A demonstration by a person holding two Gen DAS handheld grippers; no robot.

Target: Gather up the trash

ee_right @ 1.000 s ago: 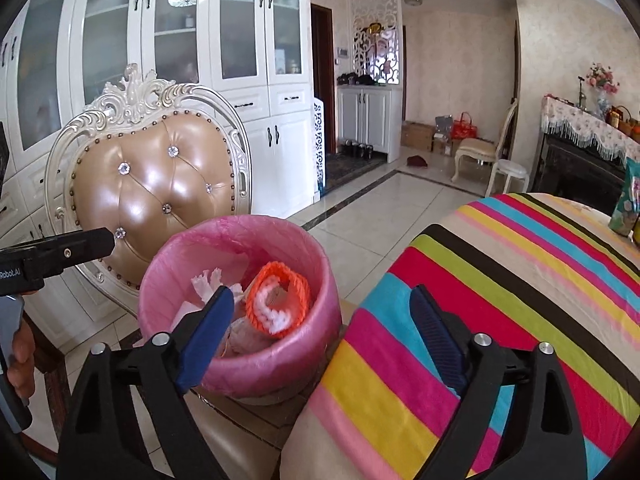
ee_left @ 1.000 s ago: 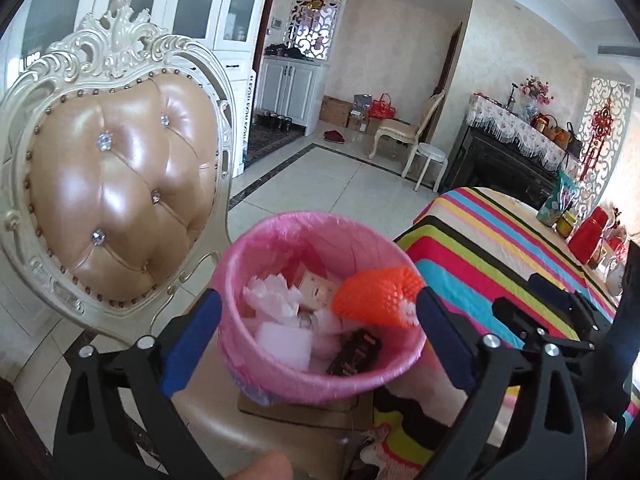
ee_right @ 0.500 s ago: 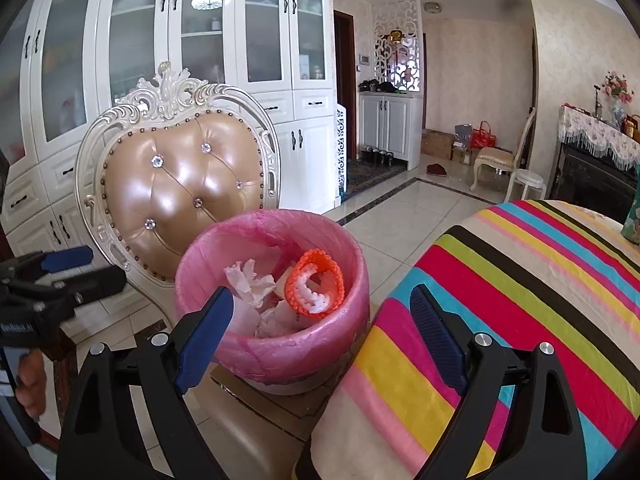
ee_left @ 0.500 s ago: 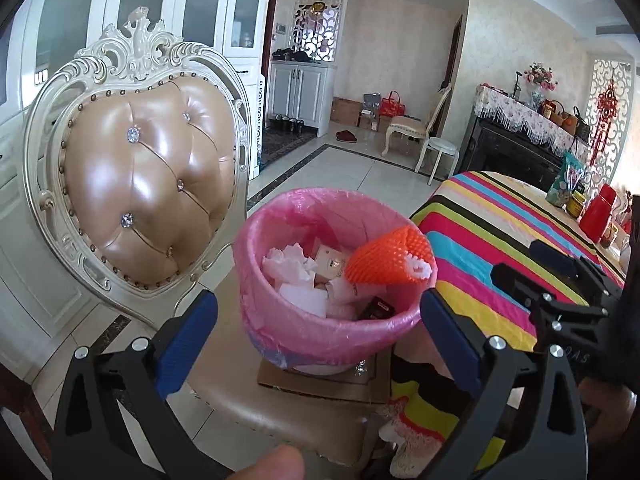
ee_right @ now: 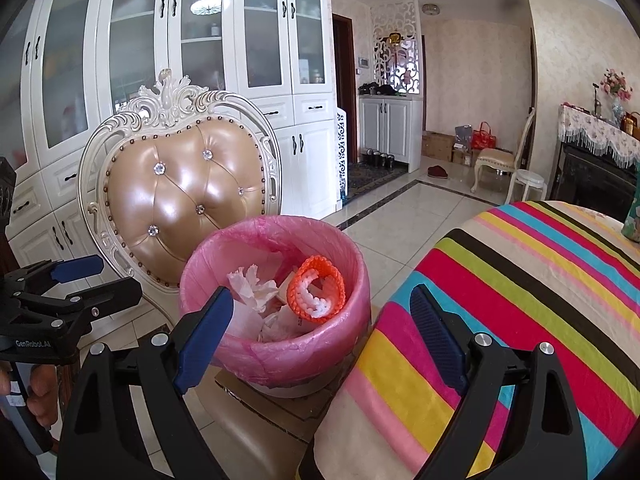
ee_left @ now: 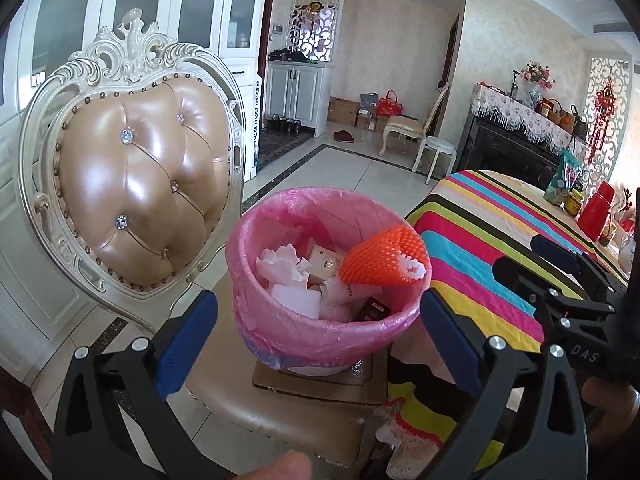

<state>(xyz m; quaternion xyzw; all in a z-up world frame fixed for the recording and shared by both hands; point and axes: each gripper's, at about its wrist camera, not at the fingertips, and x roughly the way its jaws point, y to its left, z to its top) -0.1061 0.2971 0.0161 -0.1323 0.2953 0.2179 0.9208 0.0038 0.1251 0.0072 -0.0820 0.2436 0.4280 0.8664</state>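
A bin lined with a pink bag (ee_left: 280, 320) (ee_right: 280, 356) stands on a flat cardboard piece on a chair seat. Inside lie an orange foam fruit net (ee_left: 380, 260) (ee_right: 316, 296), crumpled white tissue (ee_left: 280, 264) (ee_right: 252, 284), a small tan box (ee_left: 326, 262) and a dark wrapper (ee_left: 374, 308). My left gripper (ee_left: 318, 332) is open and empty, just short of the bin. My right gripper (ee_right: 320, 332) is open and empty, between bin and table. Each gripper shows in the other's view, the right (ee_left: 560, 280) and the left (ee_right: 76, 280).
The tufted tan chair back (ee_left: 140, 184) rises behind the bin. A table with a striped cloth (ee_left: 500, 232) (ee_right: 520, 280) sits to the right, with jars and a red container (ee_left: 596, 208) at its far end. White cabinets (ee_right: 200, 60) line the left wall.
Both grippers have drawn back from the bin, so it looks smaller and farther. The orange net lies in the bin as before. Both stay open.
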